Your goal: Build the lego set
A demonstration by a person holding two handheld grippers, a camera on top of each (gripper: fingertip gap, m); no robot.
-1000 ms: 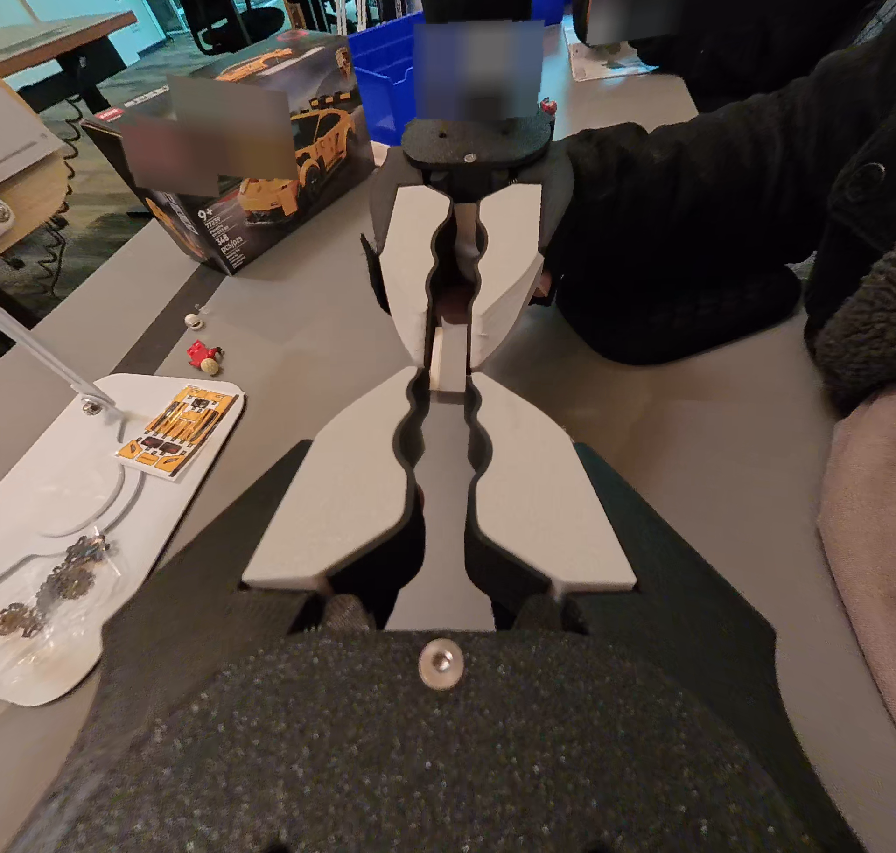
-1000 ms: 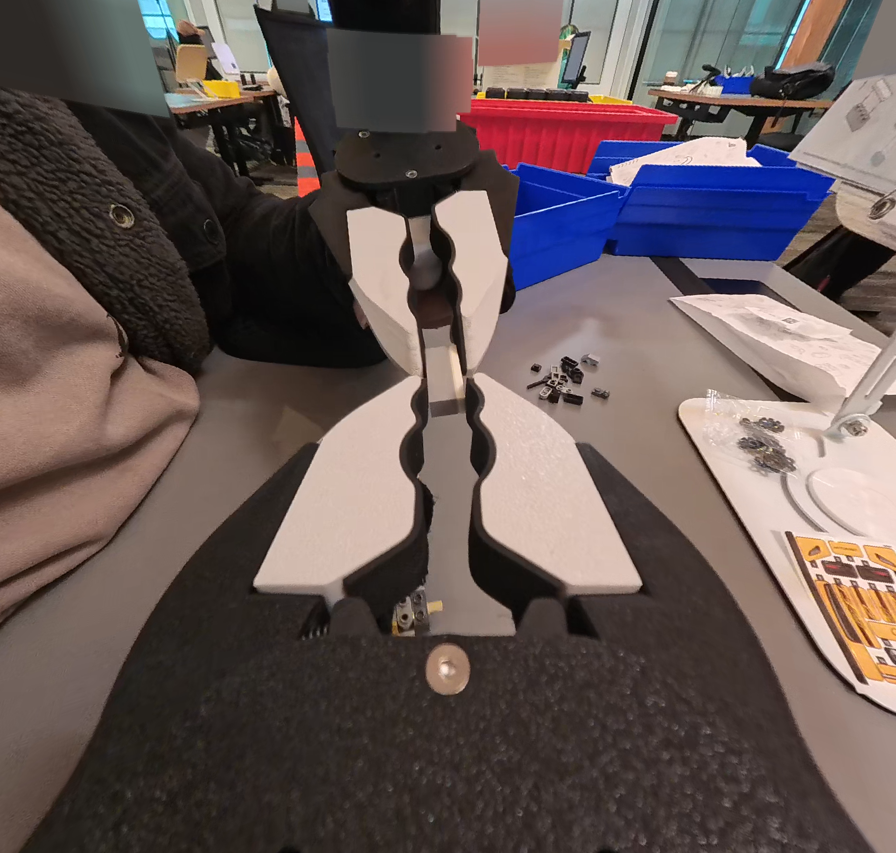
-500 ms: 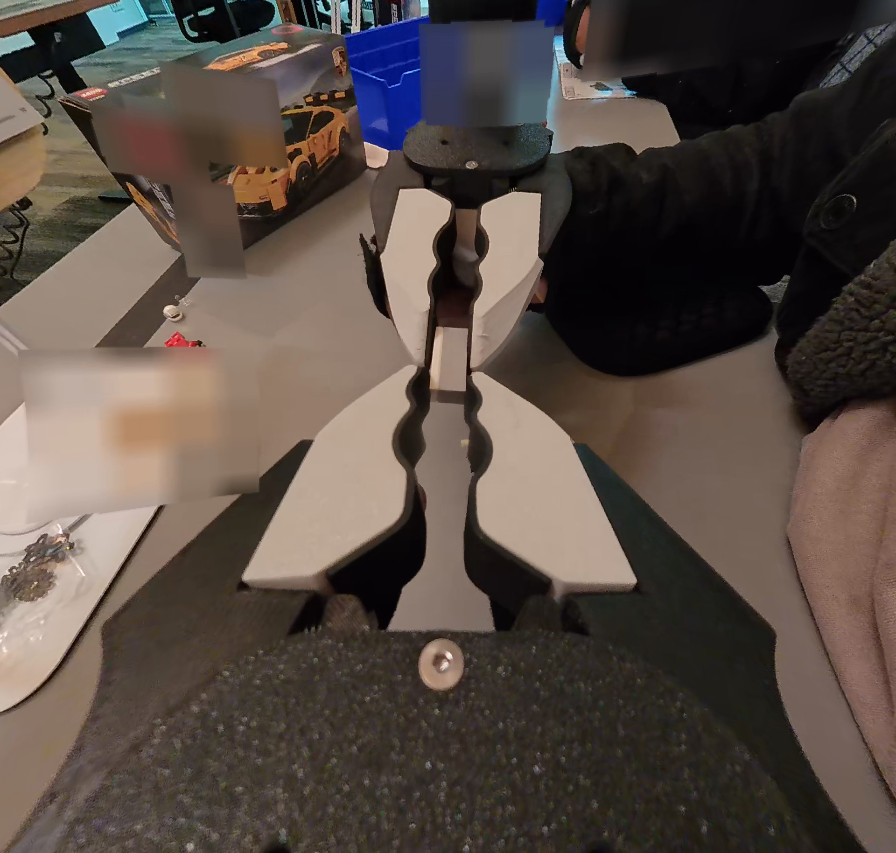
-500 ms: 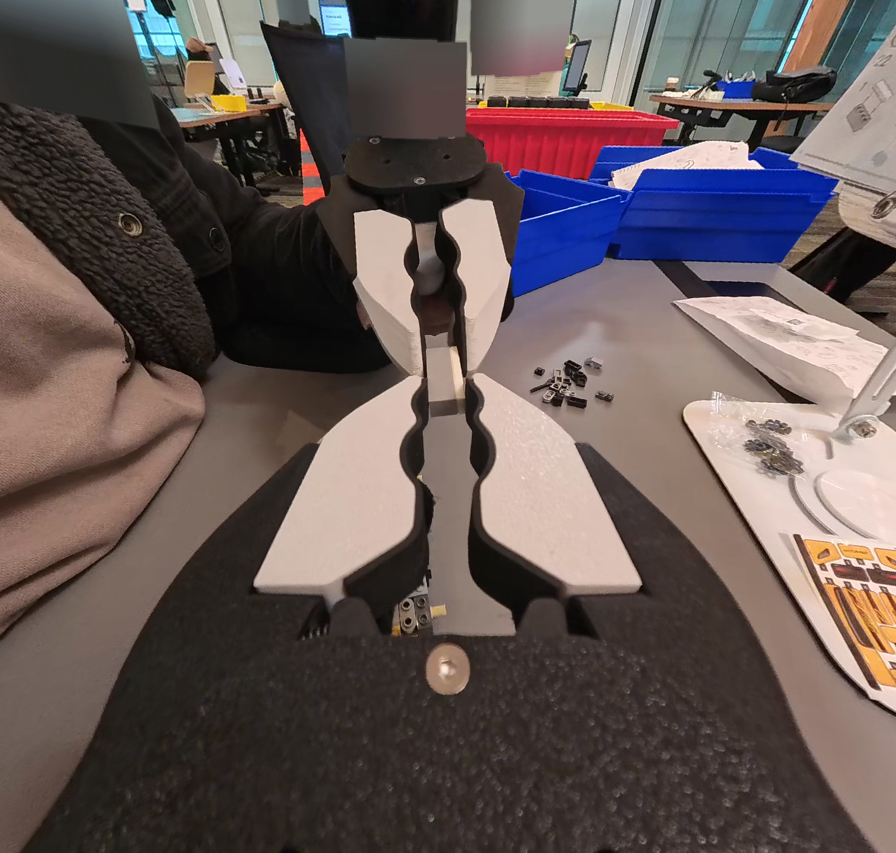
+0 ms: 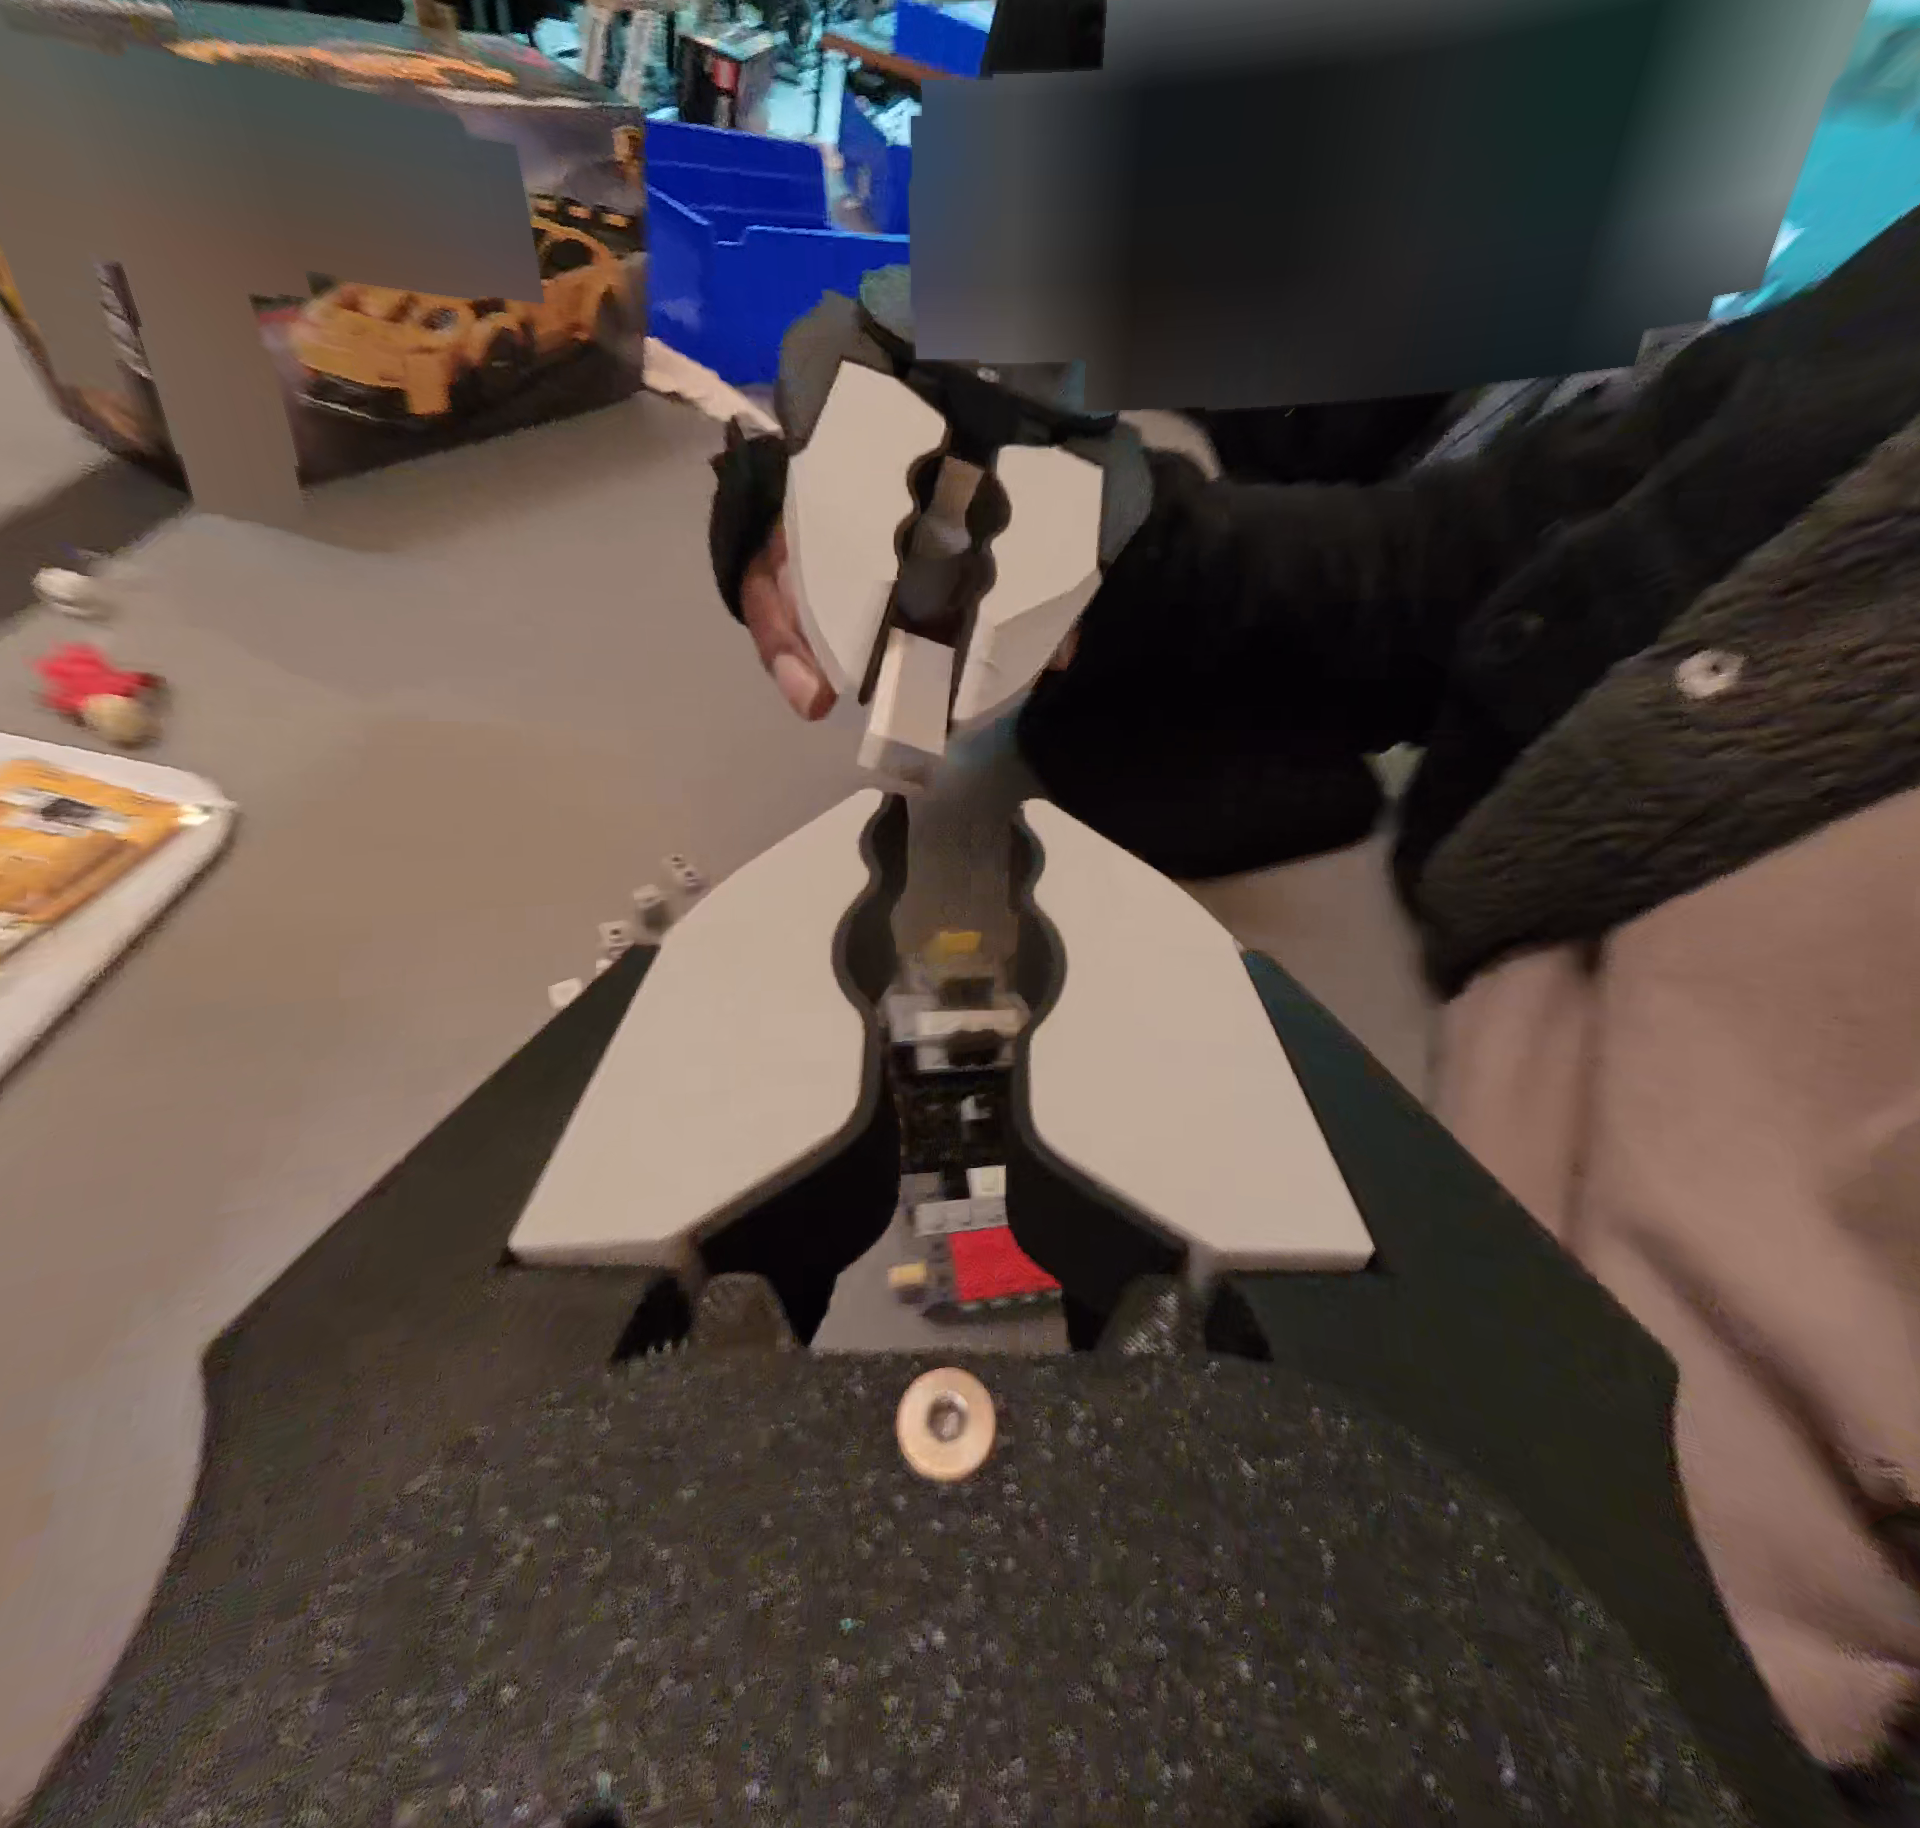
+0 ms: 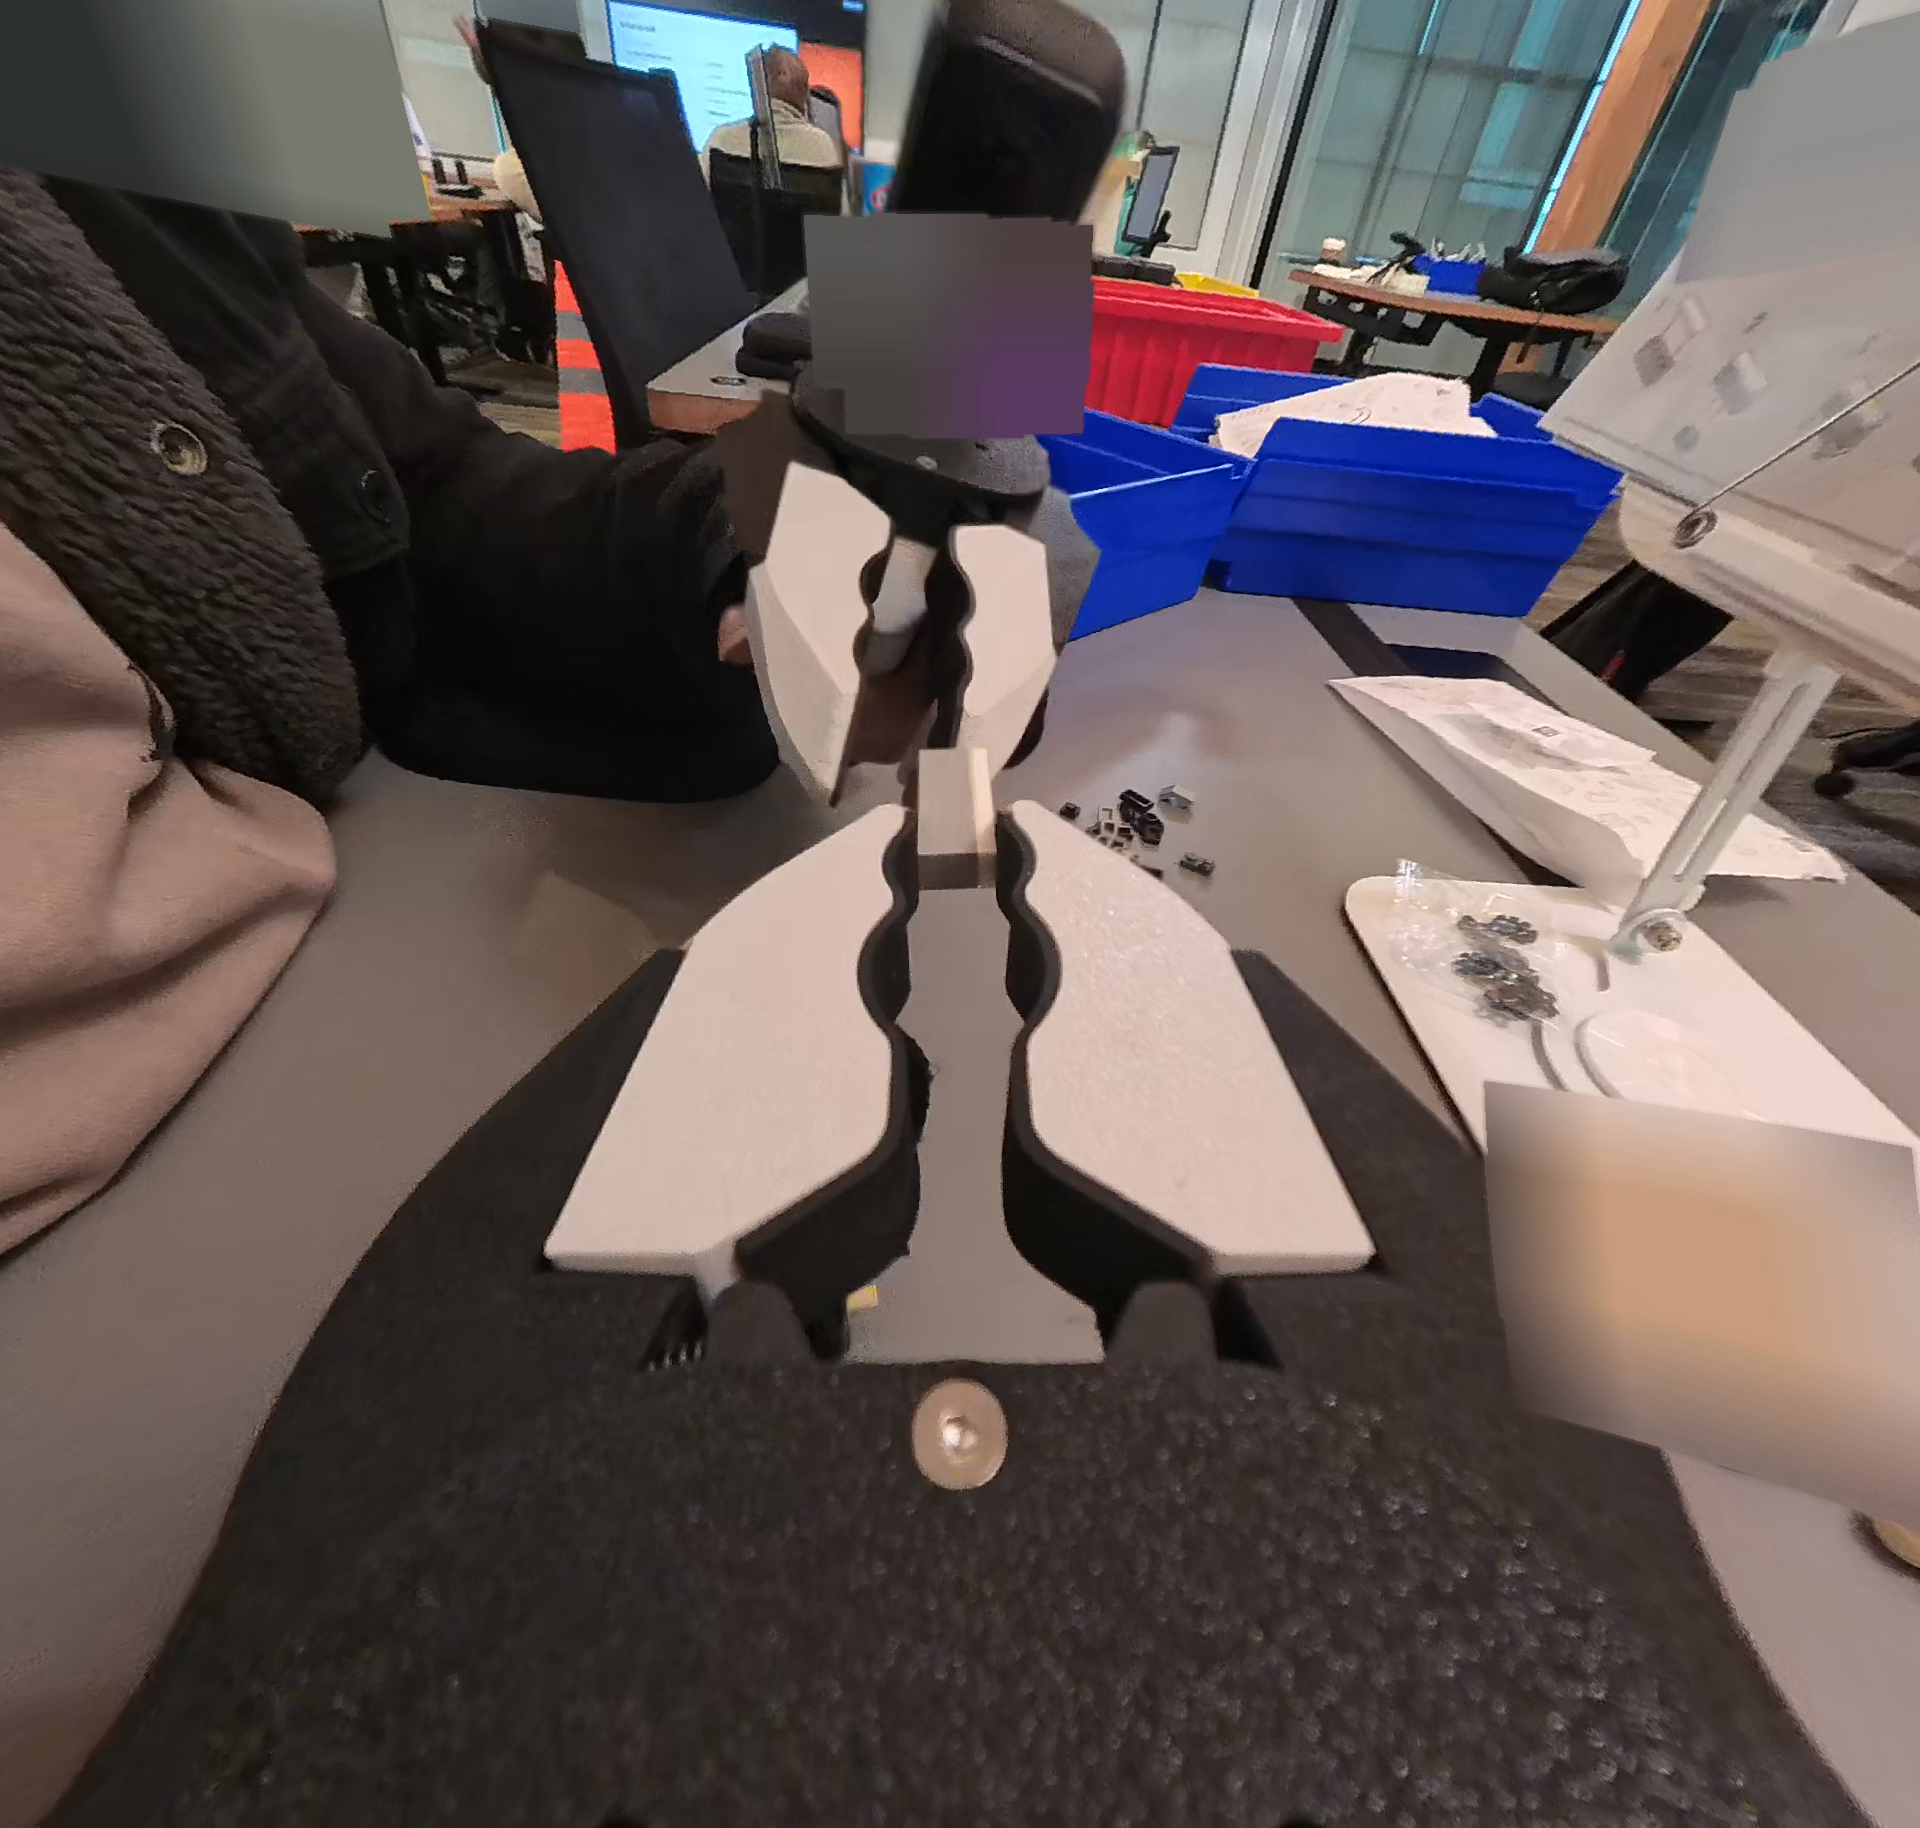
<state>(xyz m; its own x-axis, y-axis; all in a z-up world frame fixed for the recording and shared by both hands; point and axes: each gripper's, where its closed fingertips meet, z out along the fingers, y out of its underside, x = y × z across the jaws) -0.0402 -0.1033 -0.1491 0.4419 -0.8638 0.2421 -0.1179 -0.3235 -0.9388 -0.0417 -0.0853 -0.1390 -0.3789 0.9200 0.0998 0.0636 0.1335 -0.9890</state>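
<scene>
Fingers (image 6: pixel 1164 1030) of right gripper (image 6: pixel 951 828): matte white, wavy-edged, pinching smooth white rectangular brick (image 6: pixel 954 817); left gripper (image 5: pixel 948 822) narrow, holding nothing.

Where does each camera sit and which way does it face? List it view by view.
Left wrist view: on the left gripper, looking along its jaws over the grey table at the right gripper; black sleeve behind it.
Right wrist view: on the right gripper, facing back at the left gripper; black sleeve shows too.
Shared: both grippers, white brick in the right jaws, table.
</scene>
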